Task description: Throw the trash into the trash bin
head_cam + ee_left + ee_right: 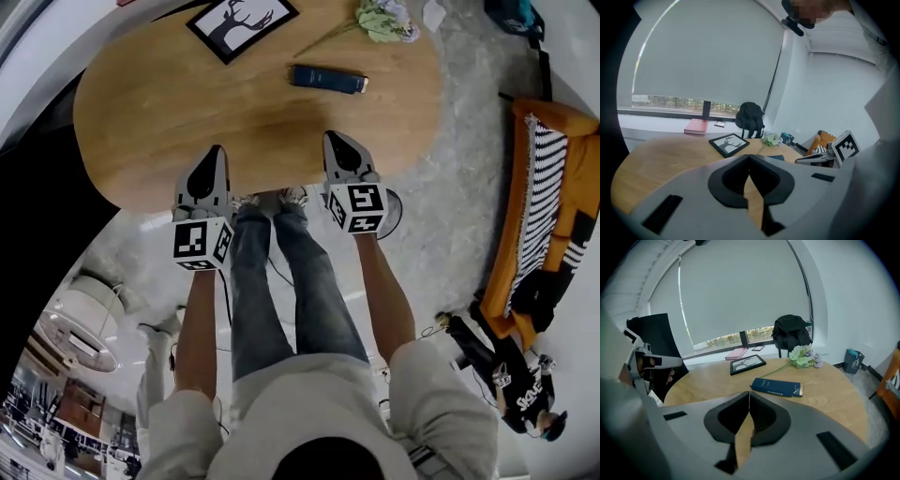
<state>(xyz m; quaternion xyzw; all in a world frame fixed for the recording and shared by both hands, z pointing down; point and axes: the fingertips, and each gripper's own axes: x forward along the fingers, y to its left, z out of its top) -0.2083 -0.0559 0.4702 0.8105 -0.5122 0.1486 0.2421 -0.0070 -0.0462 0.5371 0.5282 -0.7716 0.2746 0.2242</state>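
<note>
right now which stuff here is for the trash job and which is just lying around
Job: left claw, right claw, both shut, empty; round white container by the table edge, maybe the bin. No trash clearly seen.
Lying about: deer picture, blue book, flowers, backpack.

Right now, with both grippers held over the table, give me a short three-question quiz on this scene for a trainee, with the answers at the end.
1. True or false: the right gripper holds the blue book.
2. The framed picture shows: A) a deer B) a boat C) a clock.
3. Fill in: the left gripper has its jaws ____, with nothing between them.

Key: 1 false, the book lies on the table beyond the shut jaws; 2 A; 3 shut.
</note>
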